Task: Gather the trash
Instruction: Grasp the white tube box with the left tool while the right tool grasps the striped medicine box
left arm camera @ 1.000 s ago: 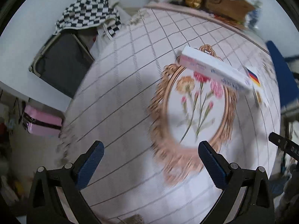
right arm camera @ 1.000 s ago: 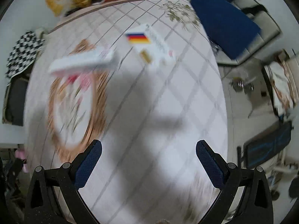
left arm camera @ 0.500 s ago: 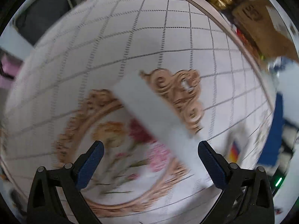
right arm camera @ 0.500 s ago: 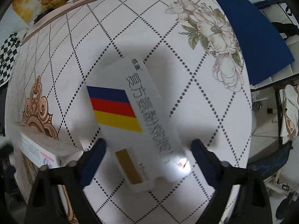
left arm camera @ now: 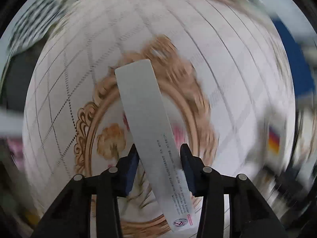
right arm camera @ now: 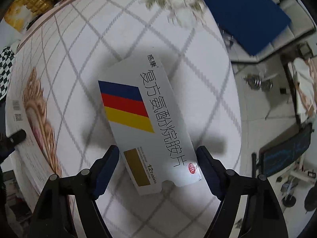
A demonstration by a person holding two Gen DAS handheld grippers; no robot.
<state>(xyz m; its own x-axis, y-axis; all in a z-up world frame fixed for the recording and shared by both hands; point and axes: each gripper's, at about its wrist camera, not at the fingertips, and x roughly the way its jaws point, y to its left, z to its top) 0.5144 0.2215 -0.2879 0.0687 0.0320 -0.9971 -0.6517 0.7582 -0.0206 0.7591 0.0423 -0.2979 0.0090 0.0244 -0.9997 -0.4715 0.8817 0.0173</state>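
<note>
Left gripper [left arm camera: 158, 158]: your jaws are closing with the long box [left arm camera: 146, 123] between them; the pads look at or nearly on its sides, contact not certain. It sits in the lower centre of the left view, over the gold oval of the tablecloth [left arm camera: 59, 91].
Left grip, advice: the box lies aslant to the pads, near end down and to the right. Square your wrist to its long sides before you squeeze, or it may twist out.
Long box, make: narrow white carton, flat matt faces, fine print and a small round mark at the near end.
Right gripper [right arm camera: 157, 166]: jaws closing on either side of the tablet box [right arm camera: 144, 123], lower centre of the right view; small gaps show at both pads, so nothing is held.
Right grip, advice: take it across its width near the tucked end, and gently; thin card should dent.
Tablet box, make: flat white carton, blue, red and yellow bands, gold patch, large black print, thumb notch at the near edge.
Tablecloth, make: smooth, pale, dotted diamond grid.
</note>
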